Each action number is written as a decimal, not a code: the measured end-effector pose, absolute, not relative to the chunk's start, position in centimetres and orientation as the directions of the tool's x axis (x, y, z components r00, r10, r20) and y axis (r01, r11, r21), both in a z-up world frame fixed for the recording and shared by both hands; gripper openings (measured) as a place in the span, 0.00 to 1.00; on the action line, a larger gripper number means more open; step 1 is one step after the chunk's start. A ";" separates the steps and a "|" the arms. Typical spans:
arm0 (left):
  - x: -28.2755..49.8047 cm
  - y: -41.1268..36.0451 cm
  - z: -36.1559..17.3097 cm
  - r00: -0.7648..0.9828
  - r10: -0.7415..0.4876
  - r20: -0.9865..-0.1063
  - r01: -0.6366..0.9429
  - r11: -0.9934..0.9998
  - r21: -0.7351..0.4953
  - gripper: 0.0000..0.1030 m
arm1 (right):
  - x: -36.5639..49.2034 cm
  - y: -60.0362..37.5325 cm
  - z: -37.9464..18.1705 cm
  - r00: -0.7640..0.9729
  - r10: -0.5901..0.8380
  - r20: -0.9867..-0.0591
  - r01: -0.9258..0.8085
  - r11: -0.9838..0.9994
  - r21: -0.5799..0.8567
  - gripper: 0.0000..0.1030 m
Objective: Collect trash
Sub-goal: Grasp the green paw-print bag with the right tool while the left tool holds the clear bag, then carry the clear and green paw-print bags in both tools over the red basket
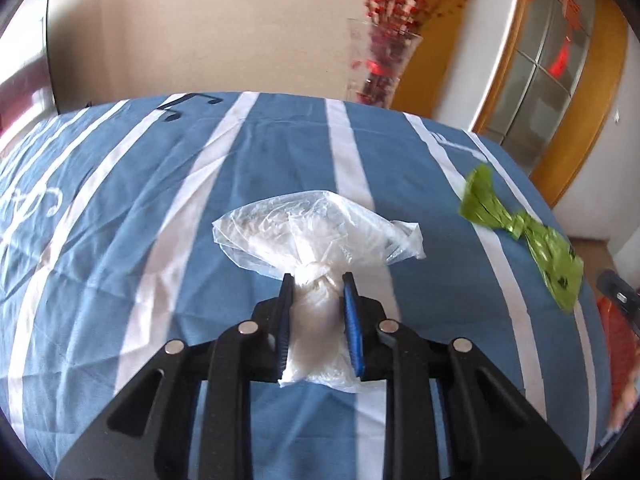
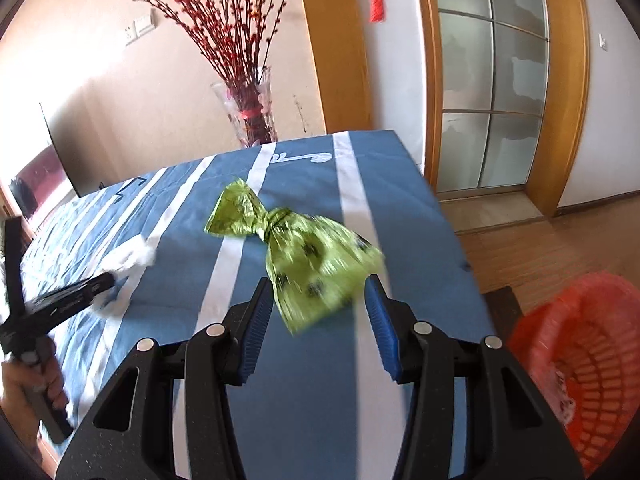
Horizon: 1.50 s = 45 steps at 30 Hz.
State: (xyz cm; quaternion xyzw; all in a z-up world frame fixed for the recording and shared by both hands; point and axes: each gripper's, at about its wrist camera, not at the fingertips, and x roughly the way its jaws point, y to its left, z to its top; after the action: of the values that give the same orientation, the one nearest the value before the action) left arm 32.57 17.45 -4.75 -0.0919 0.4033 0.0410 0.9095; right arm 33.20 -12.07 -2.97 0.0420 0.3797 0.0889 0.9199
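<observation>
A knotted clear plastic bag point(image 1: 320, 224) with white stuff inside lies on the blue-and-white striped cloth point(image 1: 420, 184). My left gripper point(image 1: 317, 278) is shut on the bag's lower body, just below the knot, and both pads touch it. A green knotted bag point(image 2: 308, 256) with dark spots lies further right on the cloth point(image 2: 400, 216). My right gripper point(image 2: 316, 280) stands open around the green bag's lower end, with a gap at the right pad. The right wrist view also shows the left gripper point(image 2: 80, 292), held by a hand point(image 2: 28, 392), at the clear bag point(image 2: 132, 258).
A red plastic basket point(image 2: 592, 360) stands on the floor off the table's right edge. A glass vase point(image 2: 250, 120) with red branches stands behind the table's far edge. Wooden door frames and a frosted glass door point(image 2: 492, 80) lie beyond.
</observation>
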 end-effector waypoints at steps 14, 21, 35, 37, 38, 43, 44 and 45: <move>32.5 17.2 -4.5 0.685 0.026 -0.728 -0.130 0.988 -0.086 0.23 | 40.5 -7.3 -7.0 0.580 0.112 -0.807 -0.161 0.987 0.021 0.33; 31.8 16.1 -4.3 0.690 0.043 -0.723 -0.114 0.992 -0.050 0.23 | 38.0 -7.3 -6.5 0.591 0.129 -0.796 -0.170 0.985 0.033 0.02; 28.8 11.8 -1.4 0.733 0.029 -0.680 -0.048 0.999 -0.010 0.23 | 30.6 -11.1 -1.4 0.701 0.083 -0.708 -0.110 0.994 0.008 0.02; 28.5 10.8 -1.1 0.737 0.020 -0.676 -0.032 0.999 -0.005 0.23 | 29.4 -11.6 -0.6 0.720 0.051 -0.692 -0.089 0.996 -0.020 0.02; 28.3 10.1 -0.9 0.738 0.012 -0.674 -0.020 1.000 -0.004 0.23 | 29.1 -11.9 -0.4 0.727 0.036 -0.686 -0.080 0.996 -0.032 0.02; 28.0 7.5 -0.3 0.743 -0.018 -0.669 0.024 1.000 0.000 0.23 | 27.1 -13.9 1.0 0.756 -0.014 -0.655 -0.031 0.998 -0.056 0.02; 27.9 6.9 -0.2 0.744 -0.024 -0.667 0.033 0.999 0.000 0.23 | 26.8 -14.3 1.2 0.761 -0.021 -0.649 -0.024 0.998 -0.060 0.02; 27.8 6.2 0.0 0.745 -0.034 -0.667 0.044 0.999 -0.001 0.23 | 26.6 -14.6 1.4 0.765 -0.026 -0.643 -0.017 0.998 -0.061 0.02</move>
State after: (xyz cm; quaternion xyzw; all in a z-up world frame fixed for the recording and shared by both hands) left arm 27.83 6.24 -0.04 0.0072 0.3567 -0.0208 0.9340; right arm 26.57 -14.62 1.44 -0.0315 0.3426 -0.0025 0.9390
